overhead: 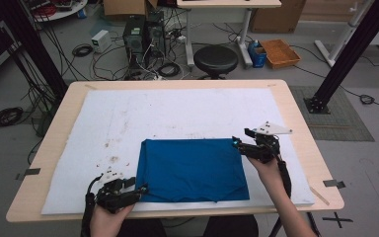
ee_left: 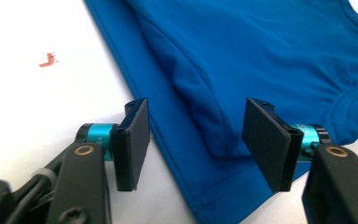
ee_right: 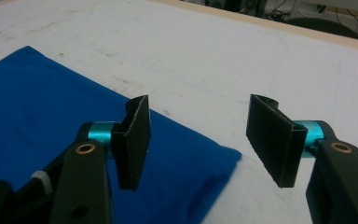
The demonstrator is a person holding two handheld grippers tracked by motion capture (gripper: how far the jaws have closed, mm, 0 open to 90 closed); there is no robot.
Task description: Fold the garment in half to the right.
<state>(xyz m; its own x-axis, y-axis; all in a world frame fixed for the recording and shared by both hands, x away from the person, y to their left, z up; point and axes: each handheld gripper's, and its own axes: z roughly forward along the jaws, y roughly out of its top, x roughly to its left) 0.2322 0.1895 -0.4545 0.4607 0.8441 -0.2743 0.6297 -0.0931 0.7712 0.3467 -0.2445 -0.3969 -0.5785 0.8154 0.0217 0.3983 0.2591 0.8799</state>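
A folded blue garment [overhead: 192, 168] lies flat on the white mat [overhead: 177, 108], toward the table's near edge. My left gripper [overhead: 139, 190] sits at its near left corner. In the left gripper view the jaws of the left gripper [ee_left: 196, 126] stand apart, with the hemmed corner of the blue garment [ee_left: 242, 56] lying between them and no pad pressing on it. My right gripper [overhead: 238, 143] hovers at the far right corner. In the right gripper view the right gripper [ee_right: 200, 135] is open above that corner of the garment [ee_right: 42, 121], and nothing is between its pads.
The mat bears brown stains [overhead: 113, 159] left of the garment and a small red mark [ee_left: 49, 59]. The wooden table edge [overhead: 306, 148] runs close to my right hand. On the floor behind are a black stool [overhead: 215, 59], computer towers [overhead: 143, 32] and an orange tray [overhead: 280, 53].
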